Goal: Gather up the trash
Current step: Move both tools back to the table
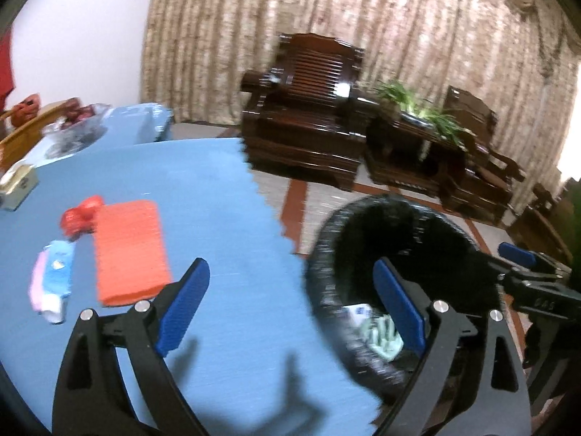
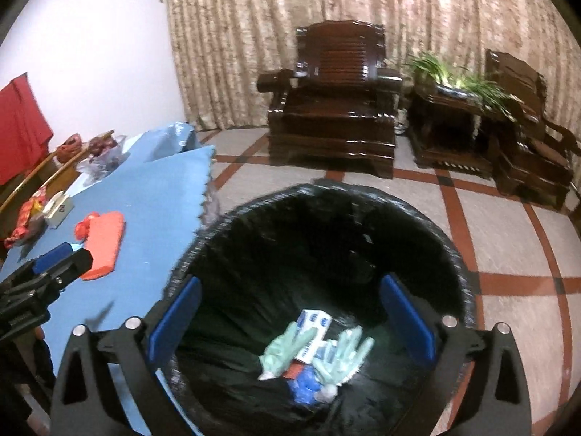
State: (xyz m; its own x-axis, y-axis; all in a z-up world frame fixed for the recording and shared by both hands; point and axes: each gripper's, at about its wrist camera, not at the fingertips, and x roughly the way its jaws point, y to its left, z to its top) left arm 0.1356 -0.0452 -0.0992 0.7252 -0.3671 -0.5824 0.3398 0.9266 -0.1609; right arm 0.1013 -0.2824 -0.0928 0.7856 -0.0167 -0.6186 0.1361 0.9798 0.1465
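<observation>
Your right gripper [image 2: 290, 312] hangs spread wide and empty over the bin [image 2: 450, 250], a round tub lined with glossy black plastic. At its bottom lie two pale green rubber gloves [image 2: 287, 345], a small white-and-blue box [image 2: 314, 321] and a crumpled blue scrap [image 2: 303, 387], so part of the trash looks collected. Your left gripper [image 1: 290, 305] is also released, holding nothing, over the matte blue counter [image 1: 225, 218]. Left to gather, at ten o'clock from it: a flat orange ribbed packet [image 1: 129, 250], a crinkled red wrapper [image 1: 81, 214] touching it, and a soft pink-and-blue pack [image 1: 52, 279] just beside it.
</observation>
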